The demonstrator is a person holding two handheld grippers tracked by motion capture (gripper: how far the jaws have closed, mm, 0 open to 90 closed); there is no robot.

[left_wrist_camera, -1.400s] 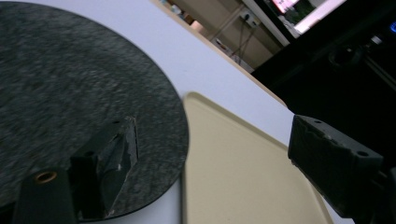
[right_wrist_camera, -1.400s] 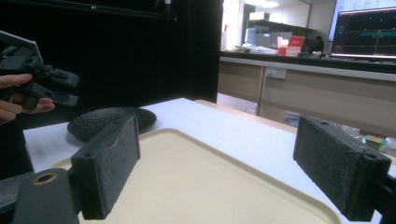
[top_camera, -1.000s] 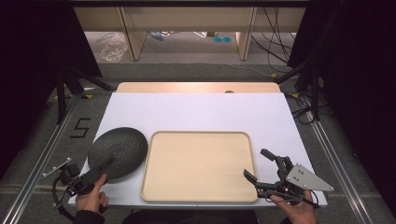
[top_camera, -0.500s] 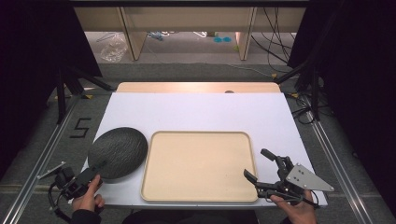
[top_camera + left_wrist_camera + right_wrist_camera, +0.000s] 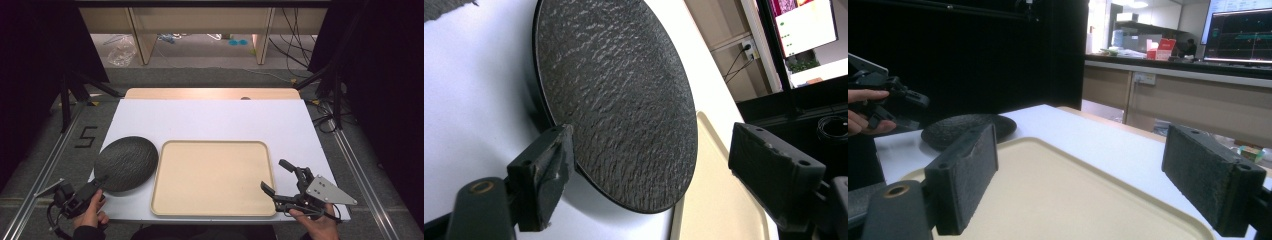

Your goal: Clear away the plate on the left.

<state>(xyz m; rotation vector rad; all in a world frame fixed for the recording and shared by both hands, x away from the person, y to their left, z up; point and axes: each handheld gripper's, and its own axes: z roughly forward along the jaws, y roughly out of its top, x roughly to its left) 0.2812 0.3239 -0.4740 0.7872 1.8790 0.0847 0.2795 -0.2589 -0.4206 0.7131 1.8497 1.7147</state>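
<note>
The dark textured plate (image 5: 126,163) lies on the table (image 5: 215,122), touching the beige tray's (image 5: 212,177) left rim. Both grippers' fingers gape empty; the left gripper (image 5: 85,192) could skid the plate sideways instead of gripping its thin edge.

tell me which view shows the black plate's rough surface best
The left gripper view: the black plate is close and its pebbled texture clear. The high view shows its whole outline beside the tray; the right gripper view shows a distant low edge.

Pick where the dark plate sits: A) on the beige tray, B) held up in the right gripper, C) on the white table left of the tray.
C: the dark plate rests on the white table, left of the beige tray, which holds nothing.
</note>
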